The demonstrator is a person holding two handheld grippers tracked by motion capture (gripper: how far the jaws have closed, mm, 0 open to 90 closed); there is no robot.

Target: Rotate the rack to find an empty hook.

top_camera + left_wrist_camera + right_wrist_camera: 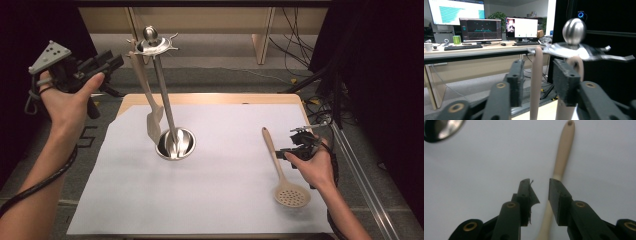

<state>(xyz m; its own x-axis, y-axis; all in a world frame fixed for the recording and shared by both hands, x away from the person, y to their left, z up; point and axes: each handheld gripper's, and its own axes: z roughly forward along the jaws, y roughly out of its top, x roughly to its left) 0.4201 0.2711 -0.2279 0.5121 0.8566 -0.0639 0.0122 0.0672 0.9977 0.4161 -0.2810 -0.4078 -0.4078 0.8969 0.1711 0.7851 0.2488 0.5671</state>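
Black tongs point(540, 192) straddle smooth beige skimmer handle point(560, 162).

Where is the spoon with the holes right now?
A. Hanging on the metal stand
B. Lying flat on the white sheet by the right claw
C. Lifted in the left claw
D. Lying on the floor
B: the spoon lies flat on the white sheet, its handle under the open right claw, while another utensil hangs on the stand.
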